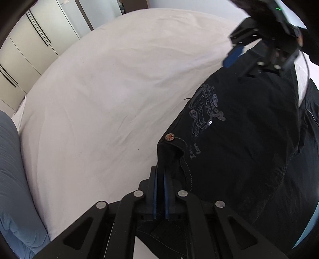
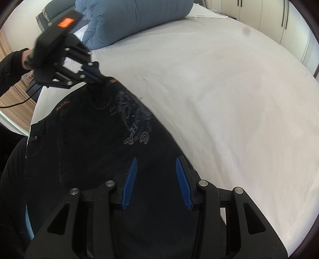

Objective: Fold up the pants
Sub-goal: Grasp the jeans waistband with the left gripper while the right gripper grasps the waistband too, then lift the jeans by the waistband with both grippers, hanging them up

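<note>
Black pants (image 1: pixel 239 149) with a pale printed design and a copper rivet lie on the white bed sheet (image 1: pixel 109 89). My left gripper (image 1: pixel 161 175) is shut on the pants' waist corner beside the rivet. In the right wrist view the pants (image 2: pixel 89 149) spread below my right gripper (image 2: pixel 156 159), which is open with its blue pads just over the dark cloth. The left gripper (image 2: pixel 100 78) shows there at the upper left, pinching the pants' corner. The right gripper (image 1: pixel 239 57) shows at the top right of the left wrist view, jaws apart.
A rolled blue duvet (image 2: pixel 129 18) lies at the head of the bed and shows at the left edge of the left wrist view (image 1: pixel 12 169). Cream wardrobe doors (image 1: pixel 35 39) stand beyond the bed. A black cable (image 2: pixel 18 101) hangs by the left hand.
</note>
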`<state>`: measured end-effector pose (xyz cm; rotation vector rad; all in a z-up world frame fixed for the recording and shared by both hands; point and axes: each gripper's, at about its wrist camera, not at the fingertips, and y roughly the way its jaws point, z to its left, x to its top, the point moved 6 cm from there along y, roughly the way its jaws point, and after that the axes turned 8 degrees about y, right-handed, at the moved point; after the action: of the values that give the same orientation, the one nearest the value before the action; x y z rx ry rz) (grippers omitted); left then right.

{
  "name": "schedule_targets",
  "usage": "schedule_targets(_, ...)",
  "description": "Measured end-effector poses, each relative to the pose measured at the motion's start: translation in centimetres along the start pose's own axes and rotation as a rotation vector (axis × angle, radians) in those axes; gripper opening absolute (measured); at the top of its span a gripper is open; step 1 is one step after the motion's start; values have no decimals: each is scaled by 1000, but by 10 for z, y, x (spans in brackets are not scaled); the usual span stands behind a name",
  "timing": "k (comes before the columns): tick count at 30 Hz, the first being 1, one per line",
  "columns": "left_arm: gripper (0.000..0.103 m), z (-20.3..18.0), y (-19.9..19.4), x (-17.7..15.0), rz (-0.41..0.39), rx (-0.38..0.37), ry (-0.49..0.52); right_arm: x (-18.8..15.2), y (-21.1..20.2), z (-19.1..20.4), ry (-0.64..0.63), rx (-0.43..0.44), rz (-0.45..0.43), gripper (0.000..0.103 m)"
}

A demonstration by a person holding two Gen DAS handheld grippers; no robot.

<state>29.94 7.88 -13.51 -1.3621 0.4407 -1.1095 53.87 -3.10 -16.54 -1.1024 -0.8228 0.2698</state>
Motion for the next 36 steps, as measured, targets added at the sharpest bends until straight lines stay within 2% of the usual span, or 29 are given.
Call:
schedule_targets(1,5,-4,5,8,-12,7,3,-5,-1,-2,0,1,6,39)
schedule_targets(6,5,-32,-2,6,-51,31,10,13,19,-12,-18,-14,45,39)
schedule_targets(8,5,-20,-2,1,-55,30,7,15,27,-14,-29,-19,79,39)
schedule_targets(10,5,-14,0,13,-58,33,1,15,36,-19,-34,-26,113,39)
schedule_targets(11,5,-16,0,17,-60,33,-1,16,40,-20,-34,-27,124,36)
schedule_targets(12,5,-15,1,11,-62,33,-1,17,41,-19,-43,-31,124,21)
schedule_targets(14,5,1,-9,0,-62,38,-2,19,40,-11,-63,-32,99,7)
schedule_targets(16,5,15,-16,-13,-67,45,-15,21,33,-3,-91,-50,67,4)
schedule_targets(21,5,8,-29,-17,-80,80,-26,15,-3,32,-173,-99,-29,2)
schedule_targets(23,5,-4,-36,-23,-70,106,11,7,-11,55,-250,-146,-40,2)
schedule_targets(28,5,-46,-59,-42,-60,146,96,-27,-10,117,-531,-344,2,2)
schedule_targets(32,5,-94,-66,-59,-31,180,221,-72,21,164,-929,-579,83,2)
schedule_targets(36,5,-133,-74,-82,-14,186,279,-110,25,181,-1110,-599,149,2)
